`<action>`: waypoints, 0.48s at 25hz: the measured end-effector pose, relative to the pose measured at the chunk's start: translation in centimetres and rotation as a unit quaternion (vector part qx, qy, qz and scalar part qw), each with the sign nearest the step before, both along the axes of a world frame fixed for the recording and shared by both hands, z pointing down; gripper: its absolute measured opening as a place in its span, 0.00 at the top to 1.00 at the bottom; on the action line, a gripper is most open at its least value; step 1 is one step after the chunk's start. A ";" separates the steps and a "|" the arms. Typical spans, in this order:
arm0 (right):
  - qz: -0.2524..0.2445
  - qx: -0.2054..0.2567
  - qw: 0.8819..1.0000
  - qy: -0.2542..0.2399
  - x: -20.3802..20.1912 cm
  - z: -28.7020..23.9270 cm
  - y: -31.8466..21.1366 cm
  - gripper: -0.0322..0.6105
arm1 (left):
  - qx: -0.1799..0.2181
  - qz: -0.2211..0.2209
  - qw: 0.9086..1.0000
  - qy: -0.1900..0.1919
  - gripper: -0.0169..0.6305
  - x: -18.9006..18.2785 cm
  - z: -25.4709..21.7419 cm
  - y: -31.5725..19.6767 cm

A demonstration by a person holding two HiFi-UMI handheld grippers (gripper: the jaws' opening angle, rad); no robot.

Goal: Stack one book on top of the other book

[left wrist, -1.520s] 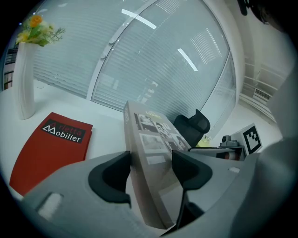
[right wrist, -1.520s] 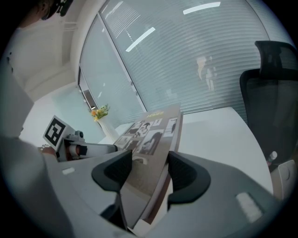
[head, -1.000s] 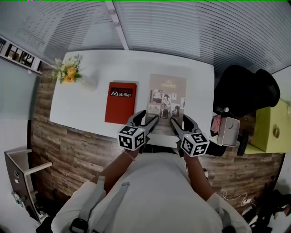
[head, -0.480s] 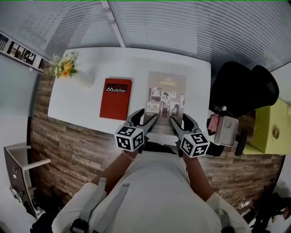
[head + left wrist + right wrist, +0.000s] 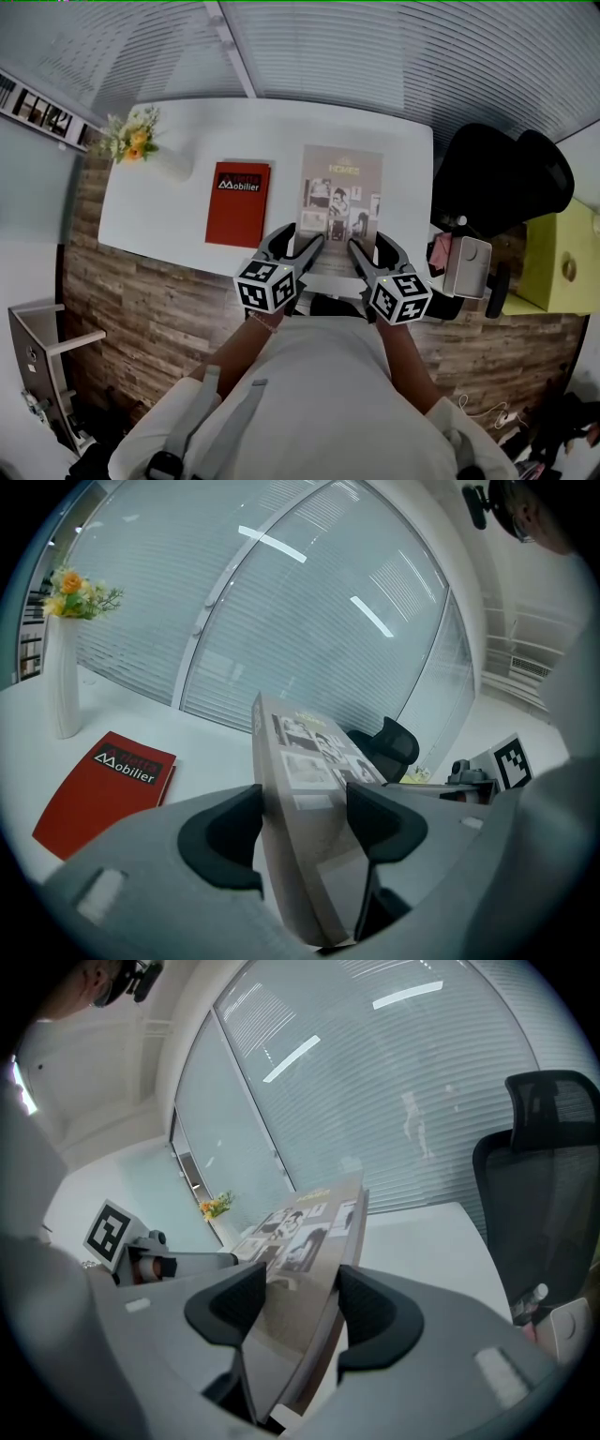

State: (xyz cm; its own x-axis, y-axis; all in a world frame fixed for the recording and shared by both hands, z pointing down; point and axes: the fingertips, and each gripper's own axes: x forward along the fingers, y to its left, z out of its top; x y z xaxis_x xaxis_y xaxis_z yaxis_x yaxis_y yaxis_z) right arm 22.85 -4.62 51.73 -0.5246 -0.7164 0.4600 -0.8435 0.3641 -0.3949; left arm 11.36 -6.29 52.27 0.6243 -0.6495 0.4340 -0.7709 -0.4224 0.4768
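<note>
A grey-brown book [image 5: 342, 192] with photos on its cover lies lengthwise on the white table [image 5: 281, 136]. Its near edge is between the jaws of both grippers. My left gripper [image 5: 302, 248] grips the near left corner, and my right gripper [image 5: 366, 251] grips the near right corner. In the left gripper view the book [image 5: 309, 761] rises tilted between the pads of the left gripper [image 5: 305, 832]. In the right gripper view the book [image 5: 305, 1232] likewise slants between the pads of the right gripper [image 5: 300, 1312]. A red book [image 5: 238, 203] lies flat to the left, also seen as the red book [image 5: 103, 785].
A white vase with yellow flowers [image 5: 141, 142] stands at the table's far left corner. A black office chair [image 5: 506, 183] is to the right of the table, with a white device [image 5: 467, 267] and a yellow cabinet [image 5: 562, 258] beside it. Window blinds run behind the table.
The head view has shifted slightly. Both grippers stay closed on the grey-brown book's near edge with hardly any movement.
</note>
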 end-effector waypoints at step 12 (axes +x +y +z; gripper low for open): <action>-0.002 0.001 1.000 -0.008 -11.7 0.3 -2.6 0.57 | 0.004 -0.007 1.000 -0.011 0.53 -11.8 0.0 -2.8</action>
State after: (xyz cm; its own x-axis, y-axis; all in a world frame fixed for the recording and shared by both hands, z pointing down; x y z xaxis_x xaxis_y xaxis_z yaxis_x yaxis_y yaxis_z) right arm 11.11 -7.22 52.06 -0.5353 -0.7153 0.4492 -0.8352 0.3691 -0.4076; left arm -0.40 -9.05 52.29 0.6049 -0.6621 0.4423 -0.7874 -0.4145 0.4563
